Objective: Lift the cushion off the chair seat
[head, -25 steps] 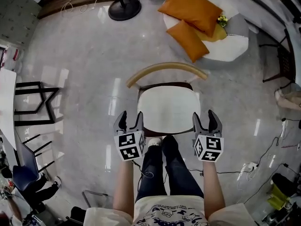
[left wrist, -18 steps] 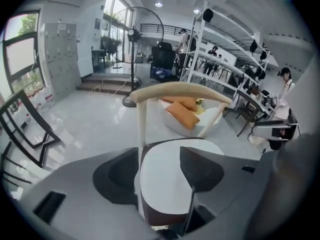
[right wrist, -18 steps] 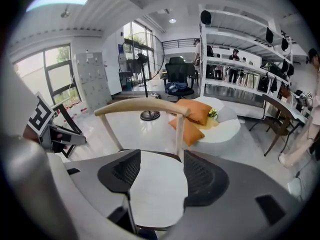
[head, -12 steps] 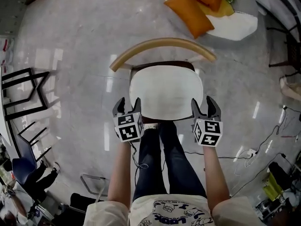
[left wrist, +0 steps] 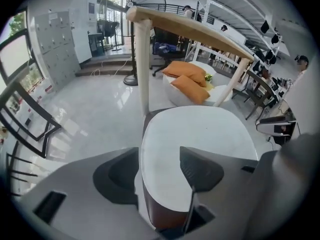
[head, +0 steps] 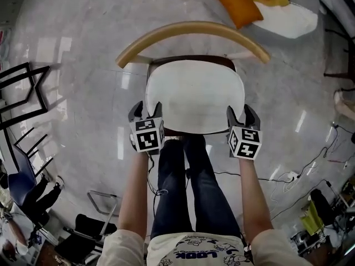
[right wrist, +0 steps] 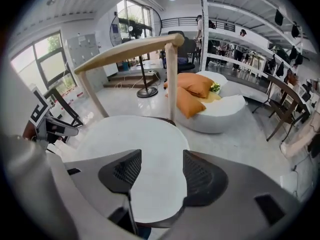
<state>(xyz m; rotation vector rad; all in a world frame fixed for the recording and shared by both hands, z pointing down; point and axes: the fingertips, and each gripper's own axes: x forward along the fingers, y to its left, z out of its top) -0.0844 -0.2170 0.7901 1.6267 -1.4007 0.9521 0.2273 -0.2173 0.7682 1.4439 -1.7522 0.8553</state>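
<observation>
A white oval cushion [head: 194, 96] lies on the dark seat of a wooden chair with a curved backrest [head: 191, 29]. My left gripper [head: 145, 111] stands open at the cushion's front left corner, and in the left gripper view the cushion [left wrist: 200, 144] edge runs between the spread jaws of that gripper [left wrist: 159, 159]. At the front right corner my right gripper [head: 240, 114] is open too. The right gripper view shows the cushion [right wrist: 130, 139] rim between that gripper's [right wrist: 161, 164] jaws. Neither pair of jaws pinches the cushion.
Orange pillows [head: 238, 1] lie on a white round seat [head: 288, 18] behind the chair. A black metal frame [head: 22, 98] stands at the left. Cables [head: 299, 176] trail over the glossy floor at the right. The person's legs [head: 183, 176] are in front of the chair.
Both grippers have moved forward from in front of the seat to the cushion's front corners, and the head view has come closer over the chair. Both stay open.
</observation>
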